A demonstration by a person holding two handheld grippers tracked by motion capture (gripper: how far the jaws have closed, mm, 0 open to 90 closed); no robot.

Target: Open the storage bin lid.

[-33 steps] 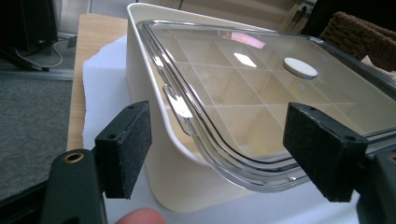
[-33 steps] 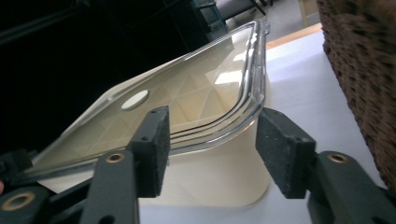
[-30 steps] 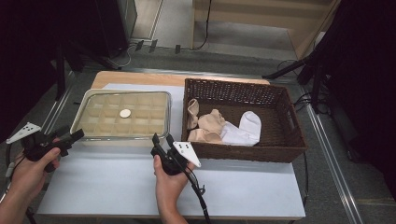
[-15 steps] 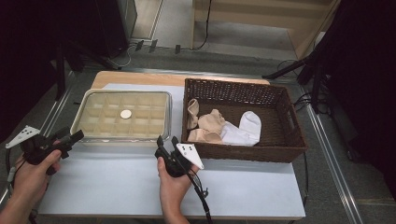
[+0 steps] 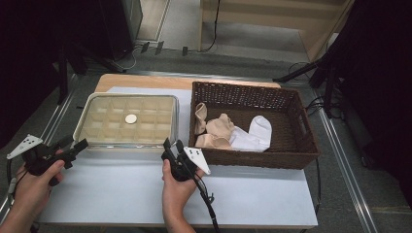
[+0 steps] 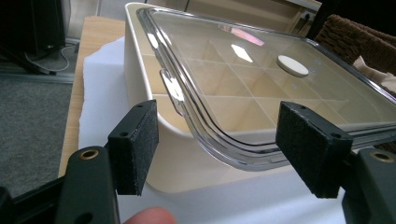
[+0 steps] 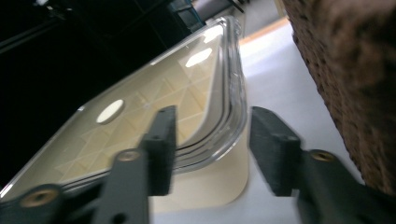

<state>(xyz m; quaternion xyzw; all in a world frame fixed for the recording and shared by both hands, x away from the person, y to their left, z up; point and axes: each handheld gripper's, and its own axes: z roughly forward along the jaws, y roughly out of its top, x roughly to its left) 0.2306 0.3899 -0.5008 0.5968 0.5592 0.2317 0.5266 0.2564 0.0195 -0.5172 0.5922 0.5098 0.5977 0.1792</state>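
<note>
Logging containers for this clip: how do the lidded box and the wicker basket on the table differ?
The box is pale cream plastic, while the basket is dark brown woven wicker. The box is closed under a clear lid, while the basket stands open on top. The box shows a grid of compartments, while the basket is one open space holding beige and white socks. Both are rectangular and sit side by side on the white table cover.

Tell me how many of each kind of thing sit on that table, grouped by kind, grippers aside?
Lidded compartment box: 1
Wicker basket: 1
White socks: 1 that I can tell apart
Beige socks: a bundle in the basket, about 2; the exact count is hard to tell
Total: about 5
</note>
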